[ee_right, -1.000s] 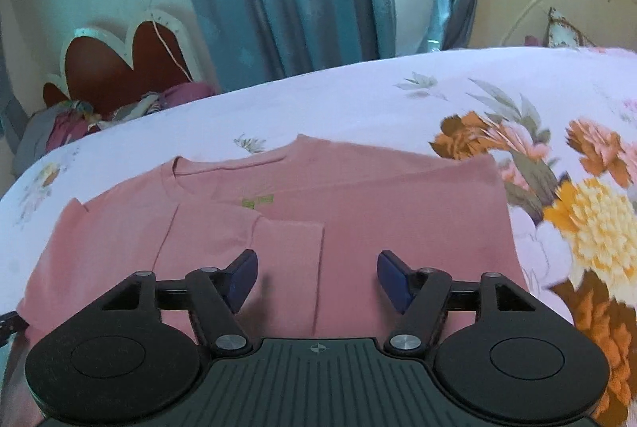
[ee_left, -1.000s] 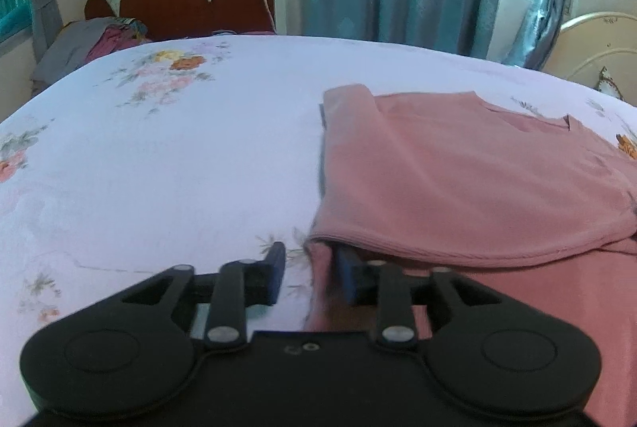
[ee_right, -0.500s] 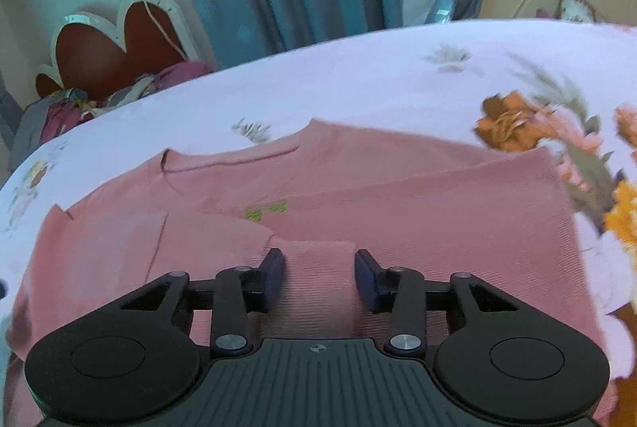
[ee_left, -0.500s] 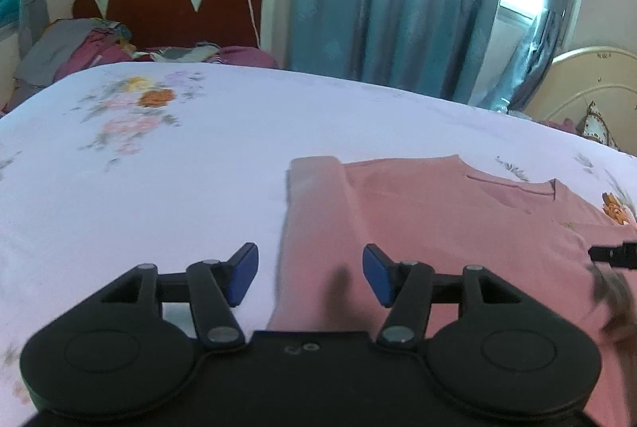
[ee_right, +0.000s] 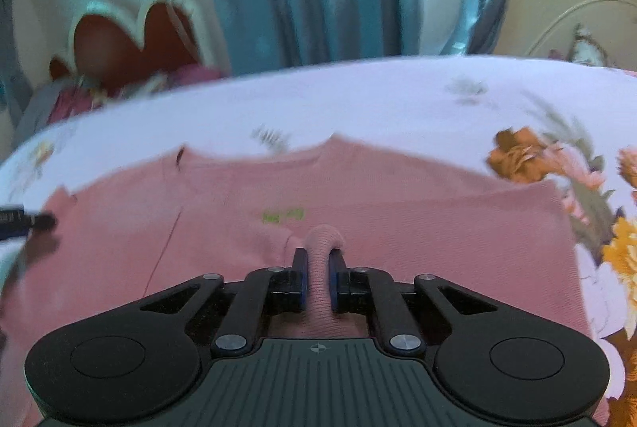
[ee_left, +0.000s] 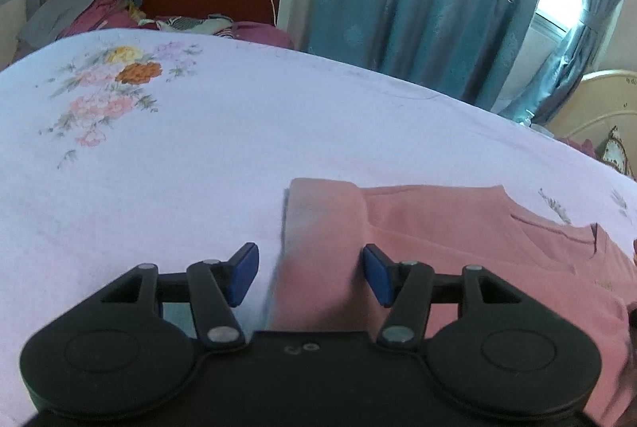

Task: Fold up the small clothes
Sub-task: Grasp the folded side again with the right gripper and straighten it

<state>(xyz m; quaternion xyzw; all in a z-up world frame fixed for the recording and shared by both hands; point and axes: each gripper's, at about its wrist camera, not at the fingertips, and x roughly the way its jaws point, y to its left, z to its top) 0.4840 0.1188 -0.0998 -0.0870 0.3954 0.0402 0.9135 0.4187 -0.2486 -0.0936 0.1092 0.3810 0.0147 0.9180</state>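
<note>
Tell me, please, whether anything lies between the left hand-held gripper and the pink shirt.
Nothing visible does. The left hand-held gripper is open over the pink shirt, whose edge lies between the jaws, with only bare bedsheet around.

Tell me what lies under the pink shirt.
The pink shirt lies on the floral bedsheet, which shows on every side of it. The sheet directly beneath is covered, so anything there cannot be seen.

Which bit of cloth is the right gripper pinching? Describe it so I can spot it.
On the floral bedsheet lies a pink shirt. Just below its small green print, the closing right gripper has a raised ridge of pink fabric between its jaws, the only bump on otherwise flat cloth.
</note>
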